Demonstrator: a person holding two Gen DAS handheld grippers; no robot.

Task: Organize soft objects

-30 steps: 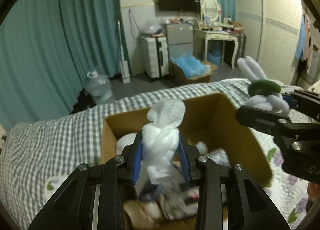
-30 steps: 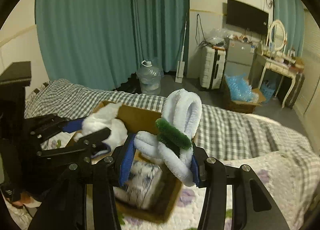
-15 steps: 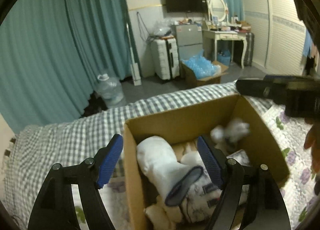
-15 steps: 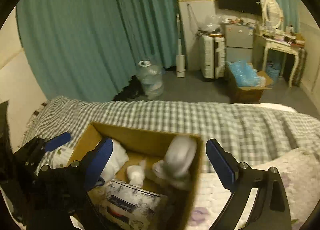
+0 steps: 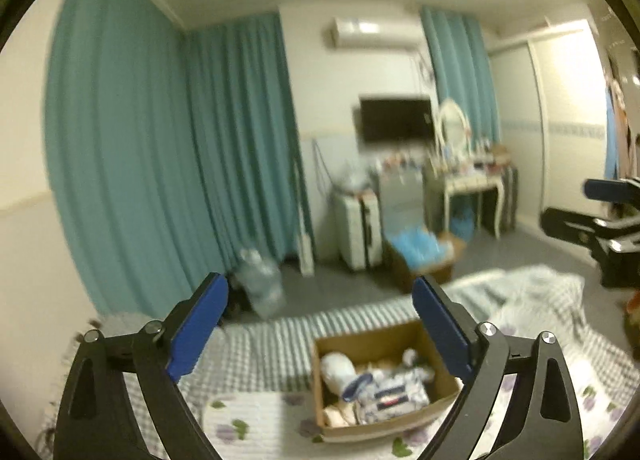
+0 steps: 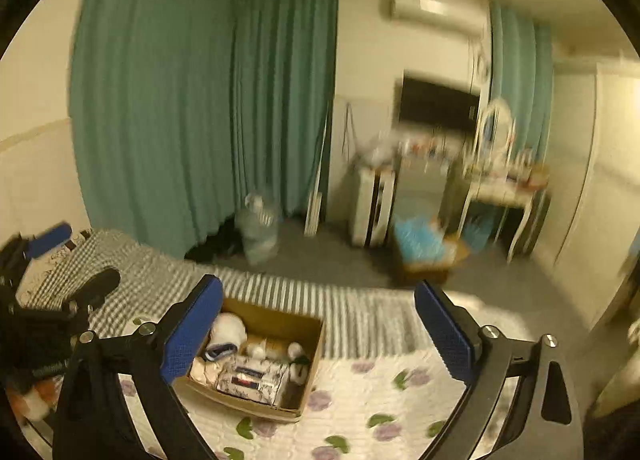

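1. Brown cardboard box sits open-topped on the bed, partly on the grey-checked cover and partly on a white quilt with purple flowers.
2. Soft objects fill the box: a rounded white plush piece lies at its left side, with a dark blue-edged item just beside it.
3. A flat printed packet, white with a dark label, rests at the front of the box, touching the pale bundles around it.
4. Small white fluffy lumps lie toward the box's far right corner; blur hides their finer detail.
5. The left gripper hangs above the bed with its blue-padded jaws spread wide; they have just been opening, and nothing is between them.
6. The right gripper also has wide-apart jaws that have just been opening, empty too, with the box seen low behind its left finger.
7. Teal curtains cover the wall behind the bed.
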